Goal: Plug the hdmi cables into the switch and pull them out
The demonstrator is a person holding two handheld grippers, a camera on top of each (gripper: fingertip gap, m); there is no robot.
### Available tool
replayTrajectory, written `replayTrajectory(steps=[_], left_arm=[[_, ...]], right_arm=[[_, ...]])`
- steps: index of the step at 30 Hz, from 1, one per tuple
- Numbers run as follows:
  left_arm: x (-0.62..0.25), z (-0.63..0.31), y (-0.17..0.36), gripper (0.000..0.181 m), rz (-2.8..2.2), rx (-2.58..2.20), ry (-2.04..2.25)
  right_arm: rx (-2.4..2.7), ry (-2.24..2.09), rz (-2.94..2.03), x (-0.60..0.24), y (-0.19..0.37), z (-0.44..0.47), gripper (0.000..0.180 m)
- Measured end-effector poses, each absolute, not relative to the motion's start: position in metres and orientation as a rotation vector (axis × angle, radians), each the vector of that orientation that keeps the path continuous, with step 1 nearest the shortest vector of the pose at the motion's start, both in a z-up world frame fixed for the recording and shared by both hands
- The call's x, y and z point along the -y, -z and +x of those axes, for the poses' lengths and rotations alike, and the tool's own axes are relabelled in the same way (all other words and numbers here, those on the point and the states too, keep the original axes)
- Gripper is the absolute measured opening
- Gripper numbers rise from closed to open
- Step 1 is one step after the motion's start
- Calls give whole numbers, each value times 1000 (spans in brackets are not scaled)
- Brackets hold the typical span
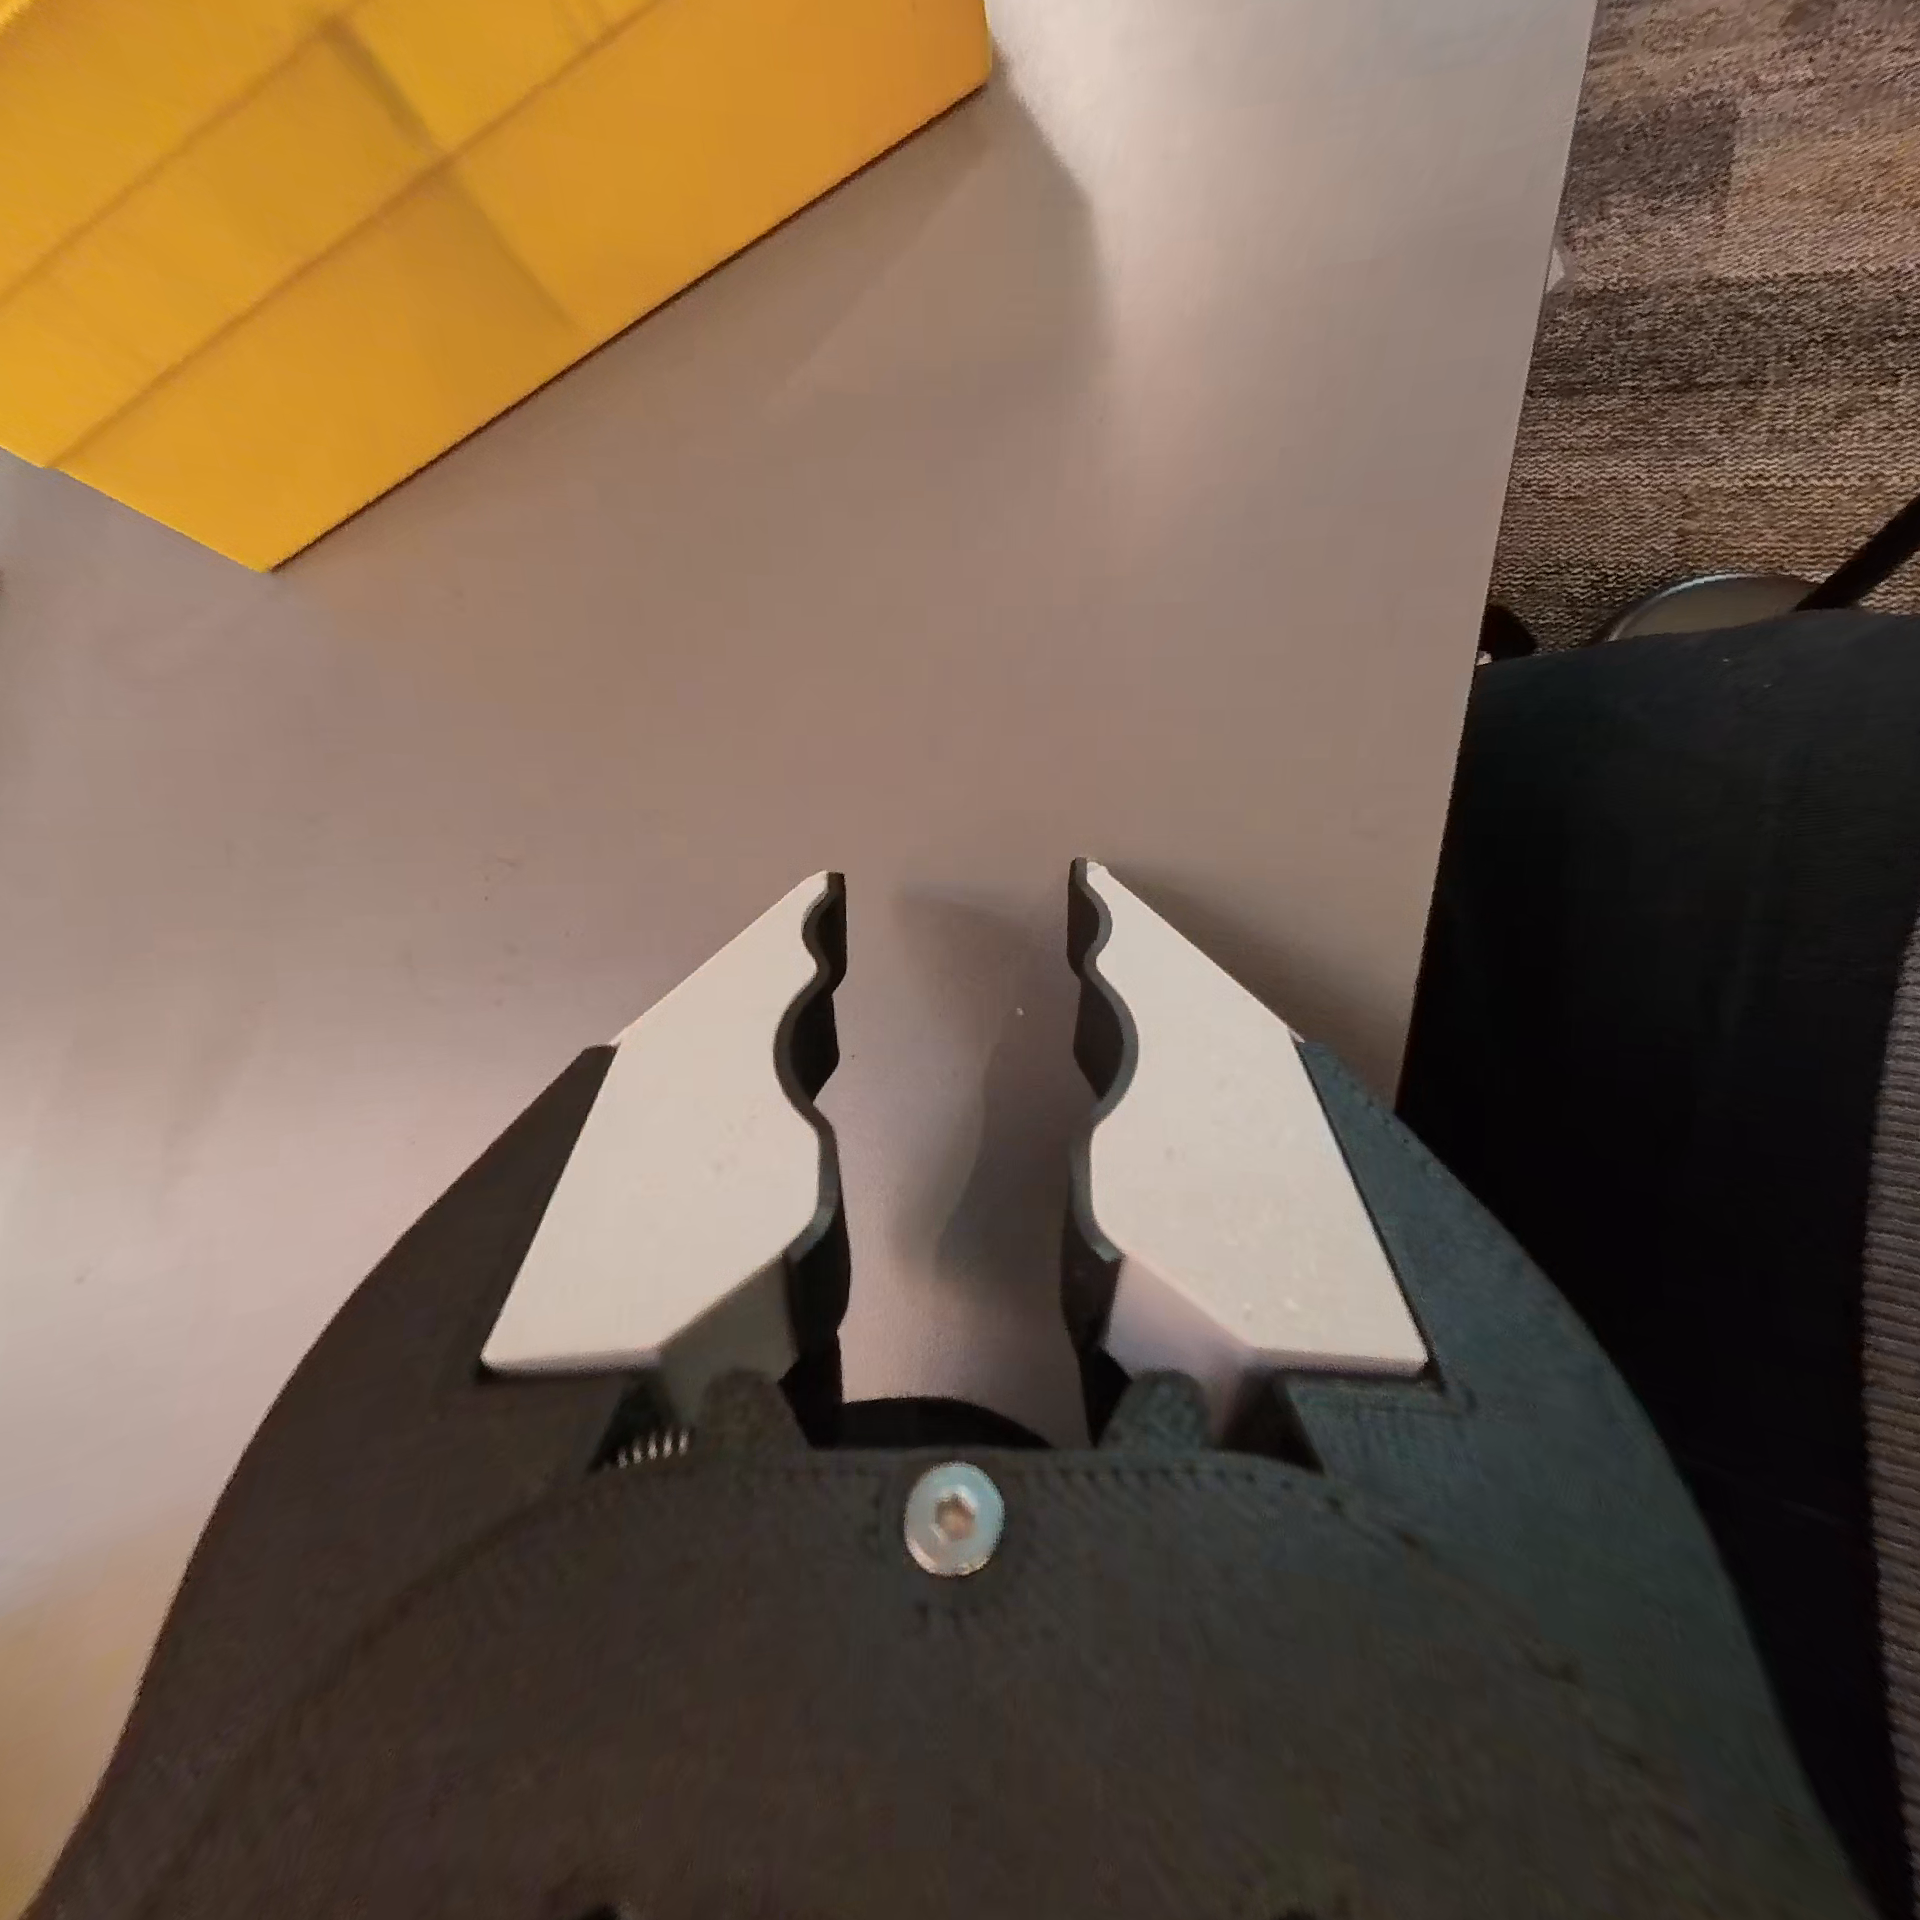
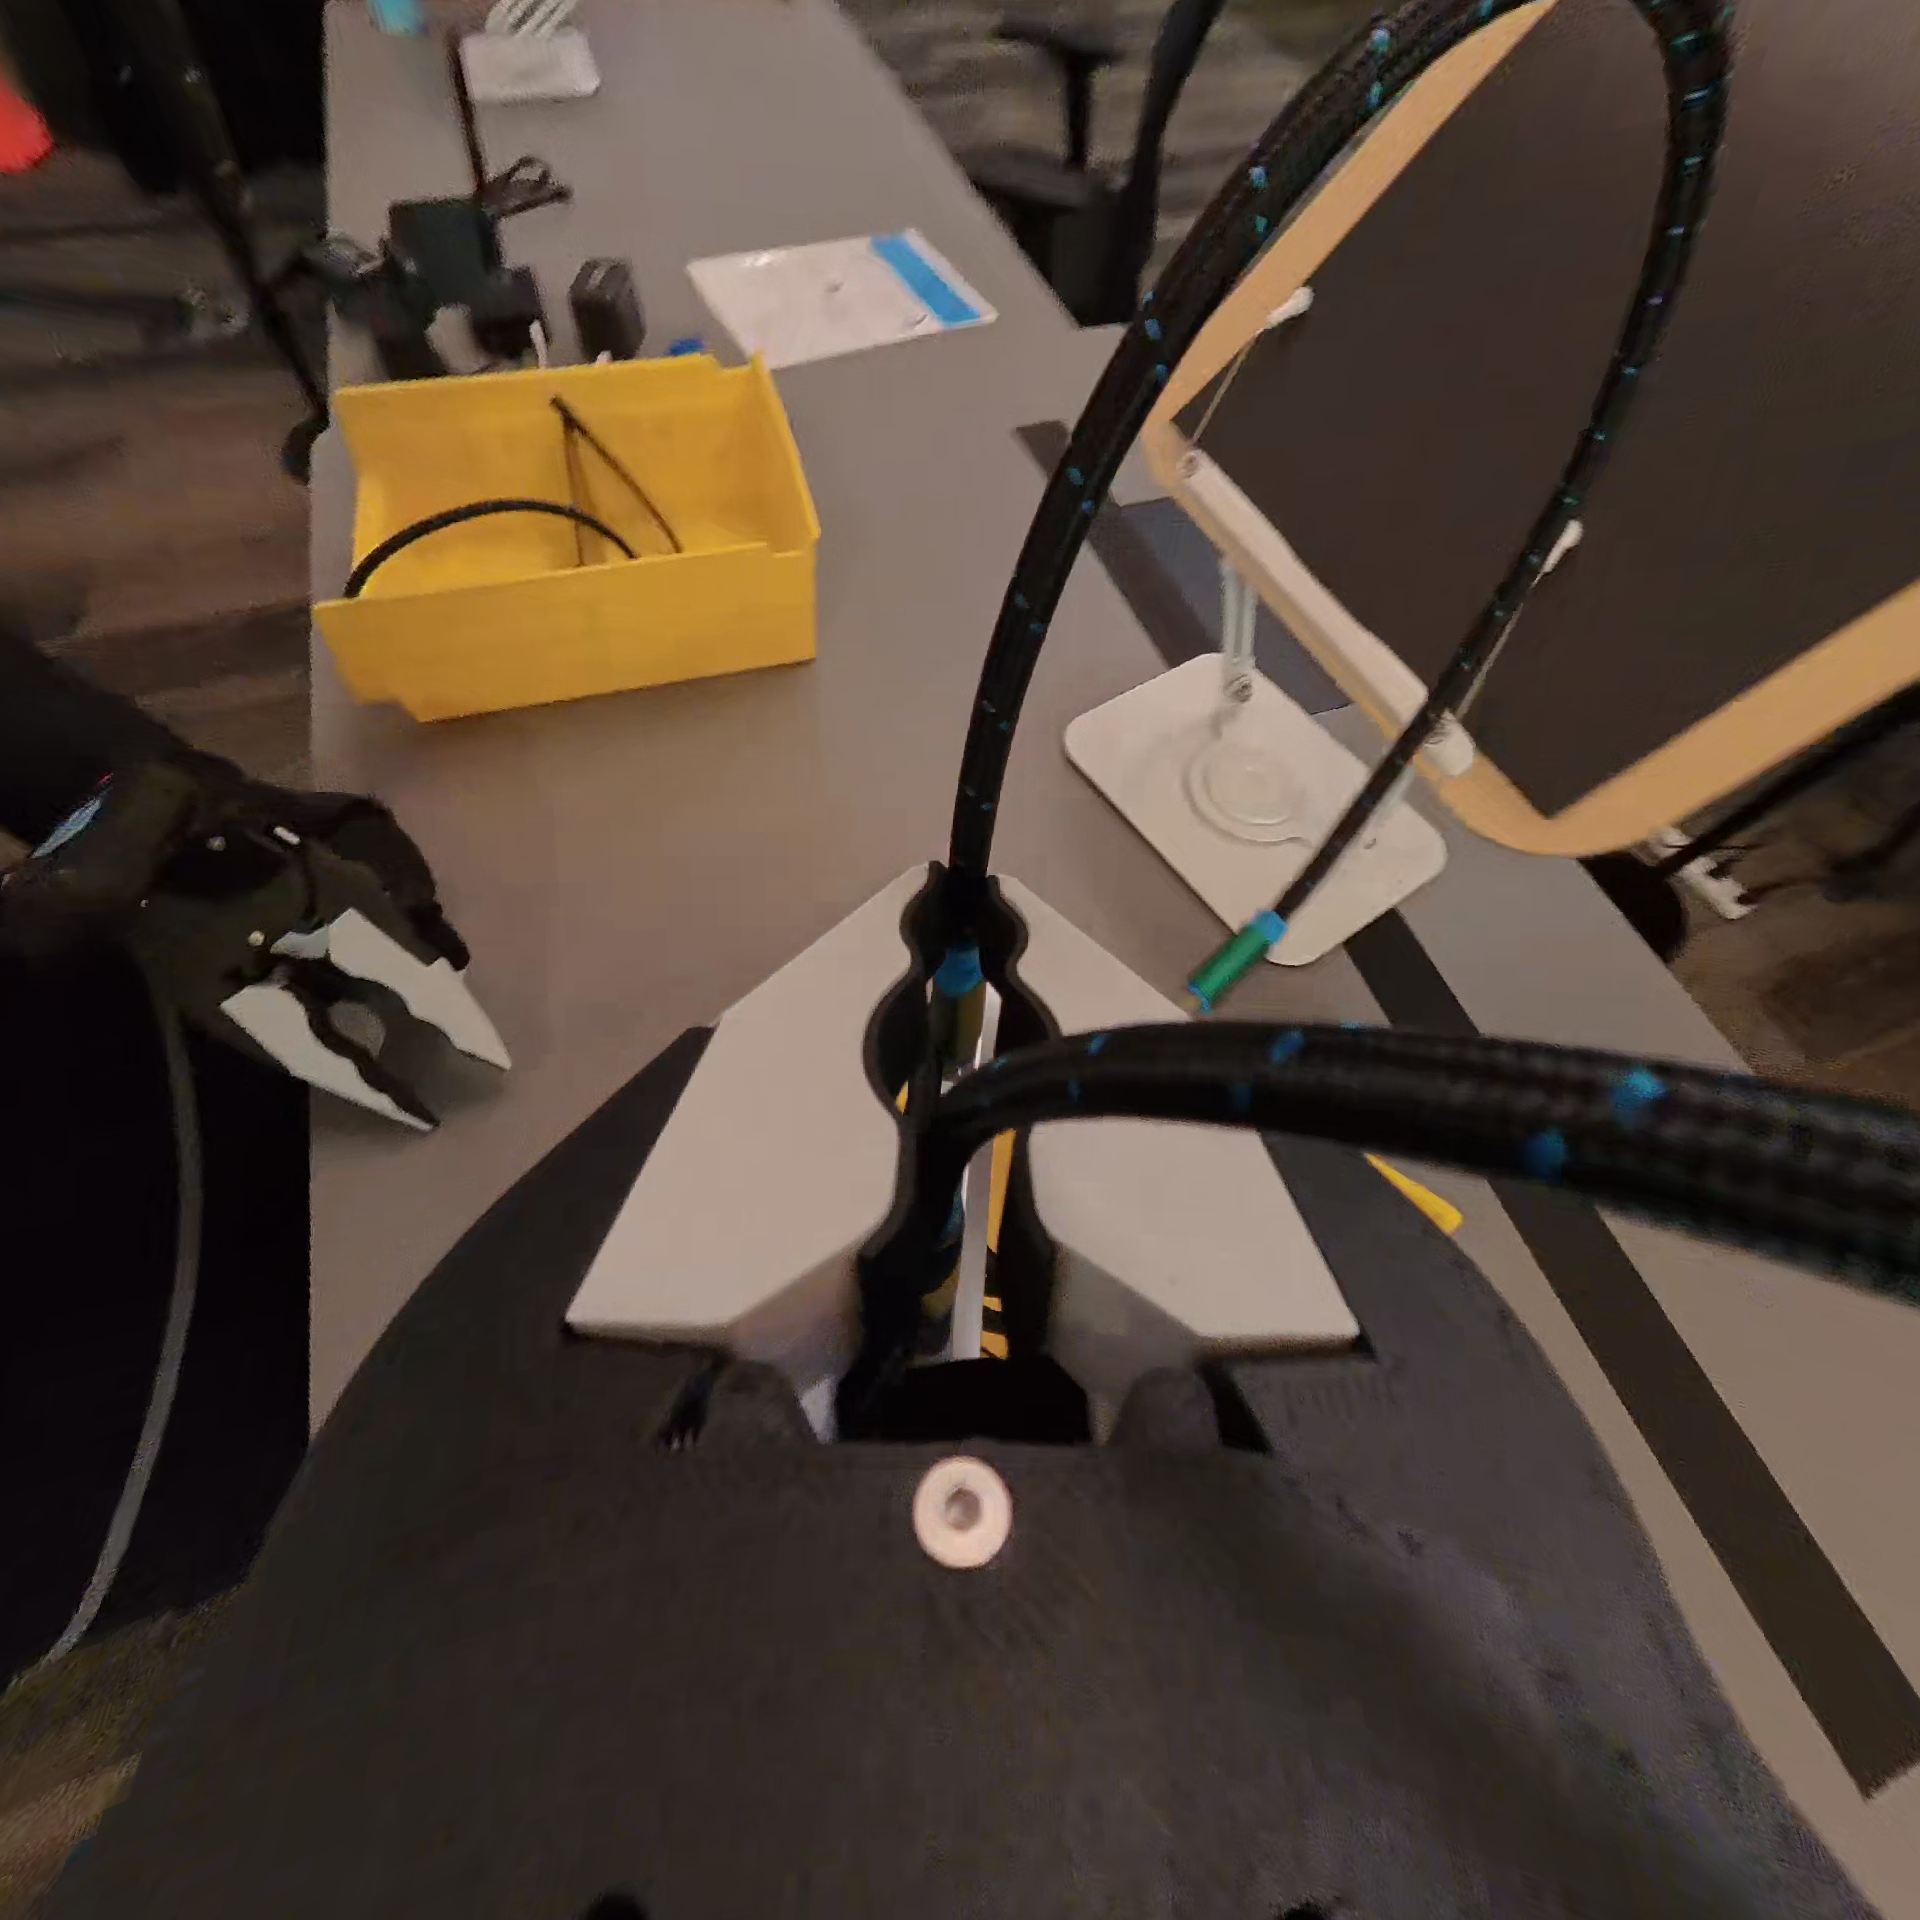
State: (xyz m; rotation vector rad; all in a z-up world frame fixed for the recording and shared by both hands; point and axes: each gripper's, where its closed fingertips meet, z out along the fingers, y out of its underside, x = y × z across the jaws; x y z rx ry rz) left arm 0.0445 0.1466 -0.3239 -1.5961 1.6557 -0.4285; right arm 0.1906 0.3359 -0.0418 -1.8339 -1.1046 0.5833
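Note:
My right gripper (image 2: 961,896) is shut on a black braided cable with blue flecks (image 2: 1023,582), gripped near a blue band. The cable arcs up, over and down to a green end (image 2: 1229,964) that hangs just above the table. Another stretch of the cable (image 2: 1455,1117) crosses in front of the right finger. My left gripper (image 1: 956,883) is open and empty, low over the grey table (image 1: 727,675). It also shows in the right wrist view (image 2: 358,1003), at the left near the table's edge. I cannot make out the switch.
A yellow bin (image 2: 582,561) holding a thin black cable stands behind the grippers; its corner shows in the left wrist view (image 1: 312,239). A white stand base (image 2: 1247,810) and a dark wood-edged panel (image 2: 1558,436) are at right. Dark devices (image 2: 457,270) lie further back. A black chair (image 1: 1662,1039) is beside the table edge. About 35 centimeters separates my left fingertips from my right.

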Motion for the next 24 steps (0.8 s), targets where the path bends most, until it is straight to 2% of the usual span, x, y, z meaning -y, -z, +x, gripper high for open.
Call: replayTrajectory(steps=[15, 24], left_arm=[[-145, 45, 324, 40, -1585, -1667, 436], [-144, 46, 324, 38, -1573, -1679, 439]], right_arm=[[1442, -1112, -1748, -325, 108, 160, 3], [1328, -1337, -1586, -343, 135, 143, 4]])
